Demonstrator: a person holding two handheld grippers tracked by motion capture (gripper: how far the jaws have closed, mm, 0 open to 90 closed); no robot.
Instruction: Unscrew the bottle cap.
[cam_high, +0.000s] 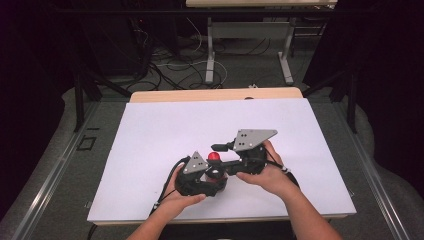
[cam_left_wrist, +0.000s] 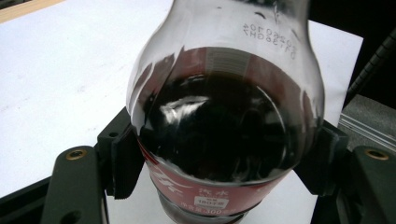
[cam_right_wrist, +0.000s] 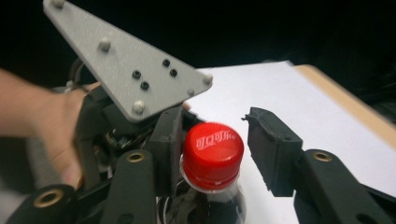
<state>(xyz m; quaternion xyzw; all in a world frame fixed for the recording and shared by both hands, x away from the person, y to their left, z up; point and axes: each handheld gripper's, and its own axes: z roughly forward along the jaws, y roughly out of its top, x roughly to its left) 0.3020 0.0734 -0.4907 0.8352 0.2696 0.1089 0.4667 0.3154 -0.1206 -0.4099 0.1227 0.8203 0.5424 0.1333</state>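
Bottle (cam_left_wrist: 224, 140) stands on the worktop (cam_high: 150, 130), body clamped in the left gripper (cam_high: 212, 175) jaws. Right gripper (cam_right_wrist: 215, 149) jaws stand apart, flanking the red cap (cam_right_wrist: 212, 154), one side touching it.

The right gripper (cam_right_wrist: 219, 140) straddles the bottle's red cap (cam_right_wrist: 212, 154), one jaw touching it, the other apart. Behind sits the left gripper (cam_right_wrist: 121, 112) (grey plate on top) over the white bench (cam_right_wrist: 299, 98).

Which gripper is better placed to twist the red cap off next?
Right. The right gripper already straddles the red cap, one pad beside it and a gap at the other. The left gripper is clamped on the cola bottle, so it likely steadies it.
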